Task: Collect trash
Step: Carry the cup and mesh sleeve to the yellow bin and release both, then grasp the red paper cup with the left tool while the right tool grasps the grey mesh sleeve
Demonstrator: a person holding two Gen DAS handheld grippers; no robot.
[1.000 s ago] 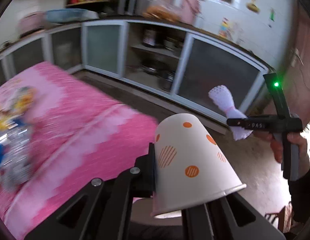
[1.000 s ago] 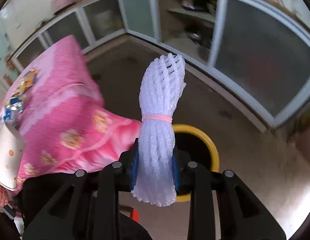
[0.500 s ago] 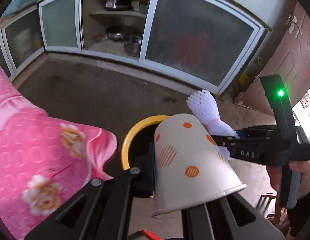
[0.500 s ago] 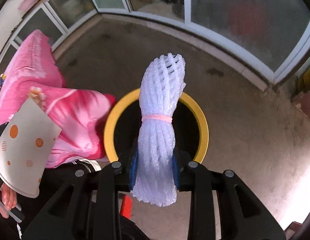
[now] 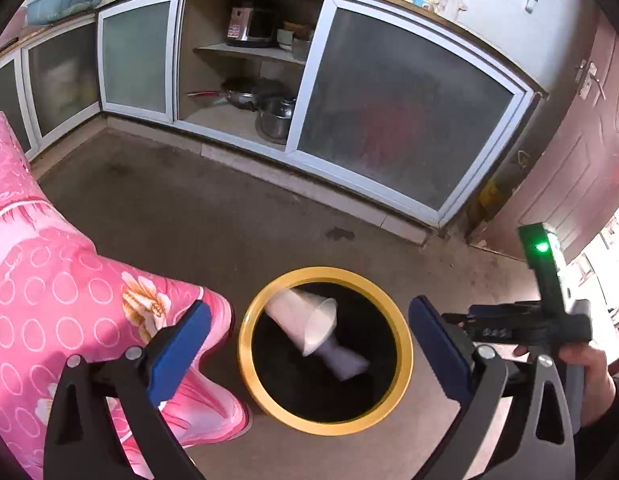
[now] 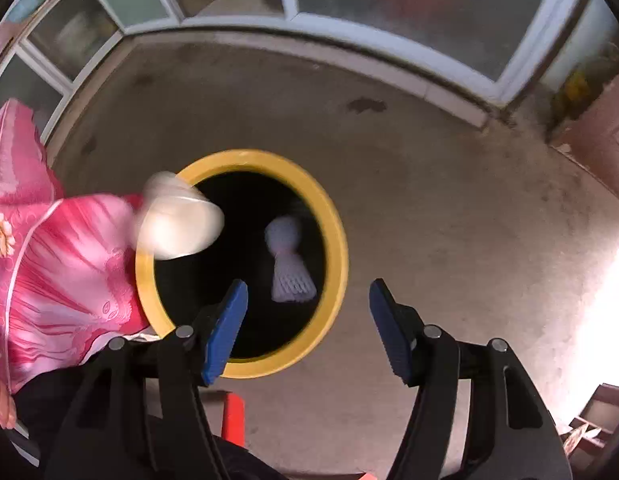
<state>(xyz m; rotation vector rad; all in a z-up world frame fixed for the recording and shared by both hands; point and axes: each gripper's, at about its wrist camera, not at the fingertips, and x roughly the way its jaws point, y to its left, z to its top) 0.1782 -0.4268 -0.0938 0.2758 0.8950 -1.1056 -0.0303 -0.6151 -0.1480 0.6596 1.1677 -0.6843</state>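
Observation:
A yellow-rimmed bin (image 5: 403,332) (image 6: 337,240) stands on the floor below both grippers. The paper cup (image 5: 305,320) (image 6: 177,224) is blurred in mid-fall at the bin's mouth. The white foam net sleeve (image 5: 343,360) (image 6: 287,264) is falling inside the dark bin. My left gripper (image 5: 309,332) hangs over the bin, its jaws opening wide with nothing between the blue pads. My right gripper (image 6: 309,320) points steeply down over the bin's near rim, its jaws opening and empty. It also shows at the right edge of the left wrist view as the right gripper (image 5: 529,328), held by a hand (image 5: 589,376).
A table under a pink flowered cloth (image 5: 69,312) (image 6: 49,260) hangs close to the bin's left side. Cabinets with sliding glass doors (image 5: 389,128) line the far wall, pots on an open shelf (image 5: 269,116). A dark red door (image 5: 569,168) stands at right. A red object (image 6: 233,416) lies on the floor.
Both grippers have opened and let go. The cup and the foam net have dropped from the jaws into the bin. The right gripper has sunk closer over the bin.

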